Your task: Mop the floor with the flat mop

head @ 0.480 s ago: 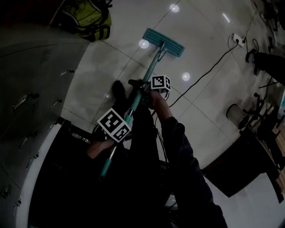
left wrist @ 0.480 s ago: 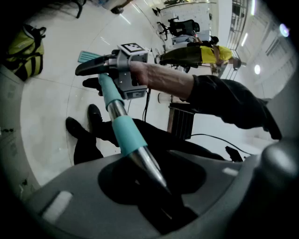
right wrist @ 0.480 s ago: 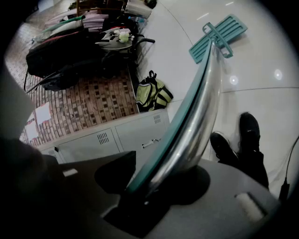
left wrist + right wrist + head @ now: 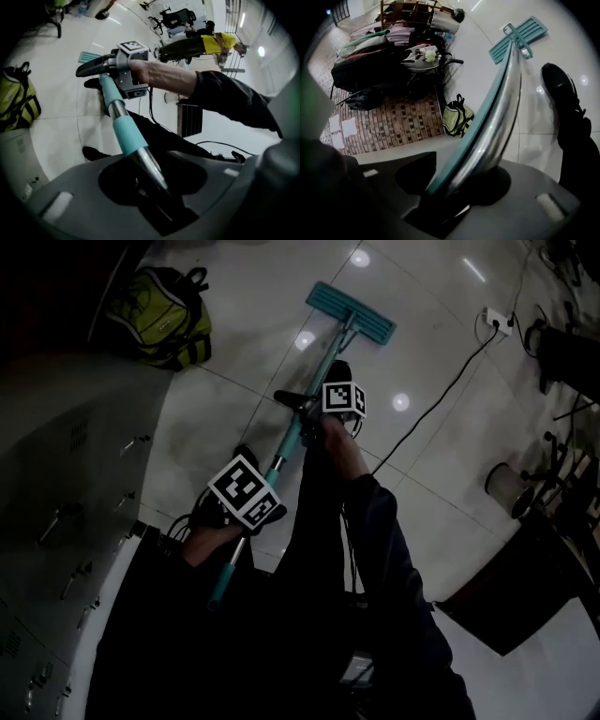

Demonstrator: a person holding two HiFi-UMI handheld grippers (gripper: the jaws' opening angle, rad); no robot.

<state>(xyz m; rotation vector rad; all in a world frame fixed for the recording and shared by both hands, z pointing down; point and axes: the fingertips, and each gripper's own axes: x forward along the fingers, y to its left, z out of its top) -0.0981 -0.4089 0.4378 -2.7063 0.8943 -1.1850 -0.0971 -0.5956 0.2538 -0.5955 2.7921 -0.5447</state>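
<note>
The flat mop's teal head (image 4: 350, 311) lies flat on the pale tiled floor ahead of me, and it also shows in the right gripper view as the mop head (image 4: 518, 37). Its pole (image 4: 281, 460) slants back towards my body. My left gripper (image 4: 253, 517) is shut on the lower pole, just behind the teal sleeve (image 4: 126, 133); the metal pole runs between the jaws of the left gripper (image 4: 150, 180). Higher up, my right gripper (image 4: 302, 418) is shut on the same pole, which runs out of the right gripper (image 4: 450, 180) towards the mop head.
A yellow-green backpack (image 4: 159, 315) sits on the floor to the left, against a grey cabinet (image 4: 66, 474). A power strip (image 4: 497, 322) and its cable trail across the right. A round bin (image 4: 511, 488) stands at the right. My black shoe (image 4: 562, 93) is beside the pole.
The mop head has slid farther away across the tiles, and both grippers went along with the pole. One foot has stepped forward beside the right gripper.
</note>
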